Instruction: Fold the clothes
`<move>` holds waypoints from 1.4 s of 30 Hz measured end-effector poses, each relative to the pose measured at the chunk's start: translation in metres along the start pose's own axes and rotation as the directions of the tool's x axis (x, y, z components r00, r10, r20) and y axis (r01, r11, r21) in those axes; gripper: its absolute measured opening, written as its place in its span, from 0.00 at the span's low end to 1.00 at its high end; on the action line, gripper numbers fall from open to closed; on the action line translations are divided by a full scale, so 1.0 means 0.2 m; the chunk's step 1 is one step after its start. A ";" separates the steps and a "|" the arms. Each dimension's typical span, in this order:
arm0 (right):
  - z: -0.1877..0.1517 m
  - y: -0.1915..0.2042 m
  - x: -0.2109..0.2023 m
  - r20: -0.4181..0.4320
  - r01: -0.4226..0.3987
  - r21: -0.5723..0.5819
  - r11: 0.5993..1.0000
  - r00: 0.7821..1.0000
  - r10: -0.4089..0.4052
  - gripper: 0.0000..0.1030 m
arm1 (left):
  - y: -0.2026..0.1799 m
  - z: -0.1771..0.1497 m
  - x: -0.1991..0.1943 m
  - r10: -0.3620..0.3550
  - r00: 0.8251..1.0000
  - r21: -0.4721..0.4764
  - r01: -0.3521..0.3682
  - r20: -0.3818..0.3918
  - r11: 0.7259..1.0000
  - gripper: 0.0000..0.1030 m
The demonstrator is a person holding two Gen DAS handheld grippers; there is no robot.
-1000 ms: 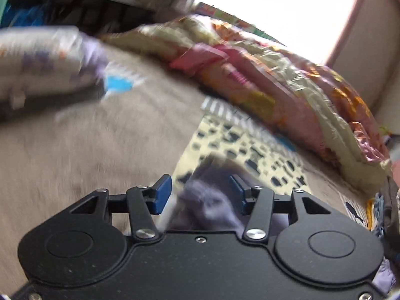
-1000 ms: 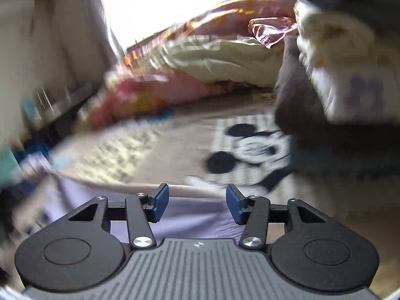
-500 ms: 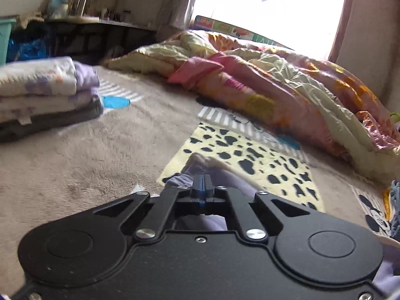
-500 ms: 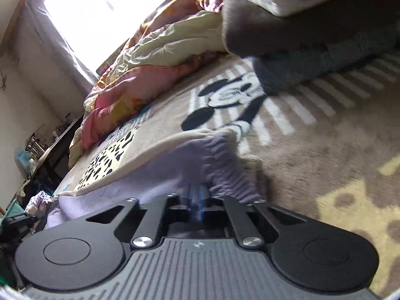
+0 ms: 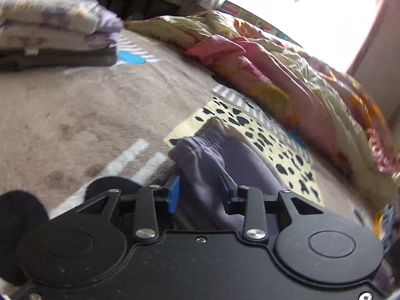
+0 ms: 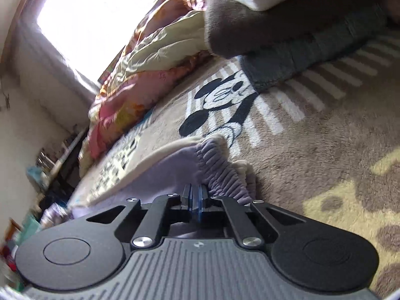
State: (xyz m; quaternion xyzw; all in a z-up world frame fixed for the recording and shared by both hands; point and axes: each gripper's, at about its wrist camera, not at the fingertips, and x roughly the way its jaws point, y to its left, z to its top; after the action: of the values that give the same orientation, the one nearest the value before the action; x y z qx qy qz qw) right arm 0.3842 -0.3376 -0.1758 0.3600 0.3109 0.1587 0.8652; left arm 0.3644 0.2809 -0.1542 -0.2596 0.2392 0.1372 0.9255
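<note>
Lavender garment [image 5: 235, 160] lies on the Mickey-print blanket [image 5: 75, 115] covering the bed, spread between the two grippers; its gathered elastic band [image 6: 220, 170] is the working edge.

Left gripper [image 5: 200, 191]: jaws well apart, blue pads straddling a bunched ridge of the lavender cloth. The cloth sits between the pads, but no pinch is visible; I judge it not held on this side.

Right gripper [image 6: 195, 201]: jaws closed almost to touching, with the lavender fabric directly at the tips beside the elastic band. Looks clamped on the garment edge, though the pinched fold itself is hidden behind the pads.

Key relation: the elastic band runs roughly across from one gripper to the other, and the body of the garment extends away toward the spotted yellow panel [image 5: 265, 135] and the rumpled quilt [image 5: 287, 80] at the far side. So the long axis runs away from both grippers.

Judgement: a fold carrying this near edge forward over the body needs both corners held. The left side needs to close first; otherwise the edge will skew.

Folded stack [image 5: 52, 32] sits far left, well apart from the garment.
</note>
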 end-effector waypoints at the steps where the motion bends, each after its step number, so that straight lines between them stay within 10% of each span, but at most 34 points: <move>1: 0.01 -0.03 0.00 0.004 -0.015 0.035 0.999 1.000 0.015 0.02 | -0.02 -0.01 0.00 0.012 1.000 0.027 -0.012 0.008 1.000 0.10; 7: 0.02 -0.10 0.00 0.017 -0.062 0.129 0.990 0.998 0.060 0.02 | -0.09 0.04 -0.19 0.031 0.996 0.027 -0.033 0.078 0.999 0.02; 12: 0.02 -0.11 0.00 0.027 -0.068 0.146 0.987 0.998 0.064 0.02 | 0.09 -0.05 -0.05 0.070 0.994 -0.042 -0.074 -0.089 0.996 0.16; 16: 0.02 -0.10 -0.01 0.028 -0.056 0.130 0.990 0.998 0.053 0.02 | -0.01 0.02 -0.18 0.141 0.987 0.095 -0.148 0.080 0.984 0.21; 19: 0.03 -0.06 -0.02 0.032 -0.037 0.086 0.996 0.999 0.034 0.04 | -0.11 0.01 -0.16 0.053 0.993 0.190 -0.072 0.101 0.979 0.22; 26: 0.06 0.10 -0.08 0.055 -0.016 -0.135 0.991 0.998 0.023 0.49 | -0.18 -0.03 0.14 0.034 0.996 0.387 0.001 -0.084 0.922 0.34; 29: 0.09 0.12 -0.11 0.080 -0.001 -0.195 0.981 0.997 0.017 0.52 | -0.23 -0.02 0.03 -0.026 1.000 0.428 0.023 0.001 0.903 0.36; 37: 0.20 0.05 0.02 0.038 0.105 -0.163 0.981 0.994 -0.100 0.62 | -0.32 -0.06 0.23 -0.023 0.993 0.420 0.071 -0.119 0.905 0.48; 42: 0.20 0.18 -0.13 0.258 0.133 -0.225 0.965 0.963 -0.072 0.55 | -0.38 -0.05 0.12 -0.107 0.994 0.431 0.103 -0.015 0.896 0.48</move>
State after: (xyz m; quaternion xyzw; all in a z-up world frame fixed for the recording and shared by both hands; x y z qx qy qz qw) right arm 0.3896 -0.3466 -0.1166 0.2531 0.1974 0.1036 0.9414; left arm 0.4095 0.2157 -0.1411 -0.0605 0.2451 0.0319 0.9671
